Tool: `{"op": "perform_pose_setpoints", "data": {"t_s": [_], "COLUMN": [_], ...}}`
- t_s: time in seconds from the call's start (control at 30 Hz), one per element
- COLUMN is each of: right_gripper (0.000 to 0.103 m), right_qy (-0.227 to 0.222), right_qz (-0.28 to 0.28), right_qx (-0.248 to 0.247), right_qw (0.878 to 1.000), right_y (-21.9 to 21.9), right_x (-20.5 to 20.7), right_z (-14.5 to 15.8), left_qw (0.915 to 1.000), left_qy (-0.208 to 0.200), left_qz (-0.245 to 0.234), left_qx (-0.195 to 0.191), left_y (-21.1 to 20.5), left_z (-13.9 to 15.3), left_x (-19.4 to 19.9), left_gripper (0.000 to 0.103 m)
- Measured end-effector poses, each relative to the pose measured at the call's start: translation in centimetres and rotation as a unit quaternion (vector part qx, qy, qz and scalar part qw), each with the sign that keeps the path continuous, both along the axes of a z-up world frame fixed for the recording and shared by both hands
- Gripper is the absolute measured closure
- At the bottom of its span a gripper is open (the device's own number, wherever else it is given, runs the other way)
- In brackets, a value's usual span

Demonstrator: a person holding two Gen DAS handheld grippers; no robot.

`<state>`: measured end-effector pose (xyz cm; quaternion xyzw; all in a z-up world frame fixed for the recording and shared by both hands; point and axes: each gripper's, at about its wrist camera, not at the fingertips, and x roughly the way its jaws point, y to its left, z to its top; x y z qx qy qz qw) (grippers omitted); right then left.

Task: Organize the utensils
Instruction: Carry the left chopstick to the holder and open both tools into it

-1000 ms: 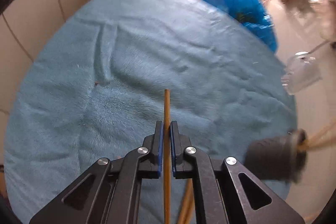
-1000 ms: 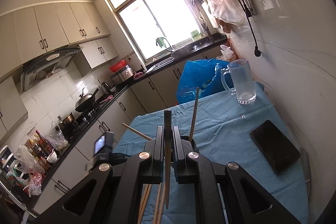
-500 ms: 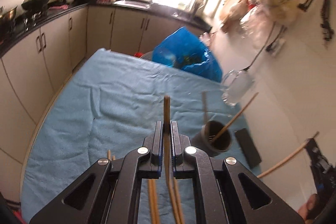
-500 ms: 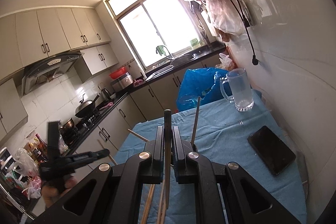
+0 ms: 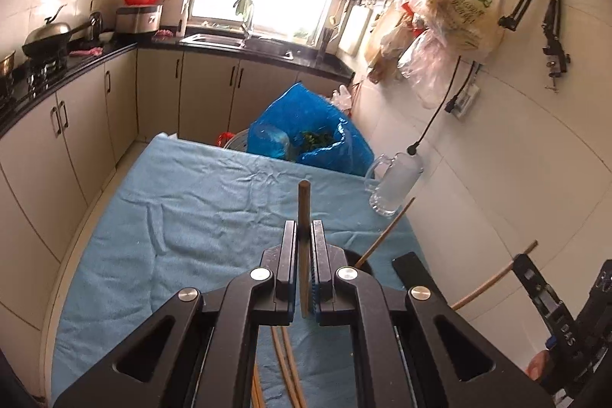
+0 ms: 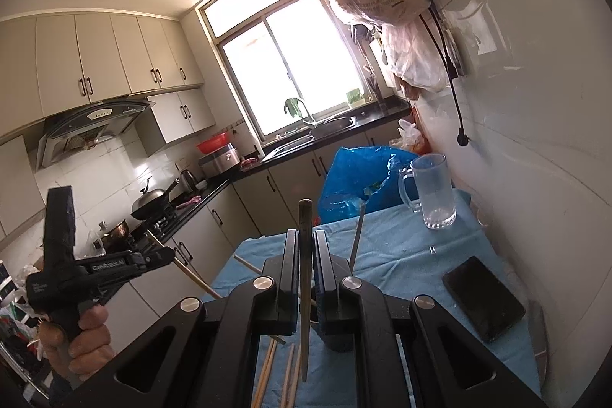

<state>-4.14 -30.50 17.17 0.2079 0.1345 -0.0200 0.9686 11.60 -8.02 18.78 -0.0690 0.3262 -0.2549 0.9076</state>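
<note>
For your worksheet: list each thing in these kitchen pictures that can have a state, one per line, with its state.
left gripper: shut on a chopstick
right gripper: shut on a dark chopstick
glass mug: upright, empty
dark holder: upright, chopsticks inside
phone: flat, screen dark
loose chopsticks: lying on the cloth

A wooden chopstick (image 5: 304,217) stands upright, pinched between black pads. A second, darker chopstick (image 6: 305,255) is held upright the same way. More chopsticks (image 6: 283,375) lie loose on the blue-covered desk (image 5: 191,217); one (image 5: 386,236) leans from a dark cup (image 6: 336,339).
</note>
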Motion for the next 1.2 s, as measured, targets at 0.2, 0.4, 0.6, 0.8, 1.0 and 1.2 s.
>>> {"op": "perform_pose_setpoints", "data": {"t_s": [0.2,0.4,0.6,0.8,1.0,1.2], "right_gripper": [0.095,0.095,0.095,0.095,0.095,0.077], "right_qy": [-0.018,-0.034,-0.016,0.032,0.071,0.077], "right_qz": [-0.014,-0.034,-0.062,-0.053,-0.039,-0.036], "right_qx": [-0.013,-0.027,-0.051,-0.033,-0.018,-0.008], "right_qw": [1.0,0.998,0.997,0.998,0.997,0.996], "right_y": [-0.6,-1.2,-2.0,-3.1,-3.6,-4.1], "right_x": [0.8,2.8,6.6,10.0,12.2,12.3], "right_z": [1.6,3.4,2.4,-0.7,-3.2,-3.7], "left_qw": [0.9996,0.9988,0.9995,0.999,0.998,0.9983], "left_qy": [-0.024,-0.042,-0.018,0.024,0.044,0.04], "left_qz": [-0.015,-0.023,-0.024,-0.028,-0.031,-0.026], "left_qx": [-0.009,-0.014,0.004,0.024,0.034,0.034], "left_y": [-1.0,-3.1,-5.6,-6.9,-7.2,-6.8], "left_z": [2.2,4.1,2.1,-1.3,-3.1,-3.2], "left_x": [-0.9,-0.3,2.0,4.4,5.5,5.6], "left_gripper": [0.097,0.097,0.097,0.097,0.097,0.097]}}
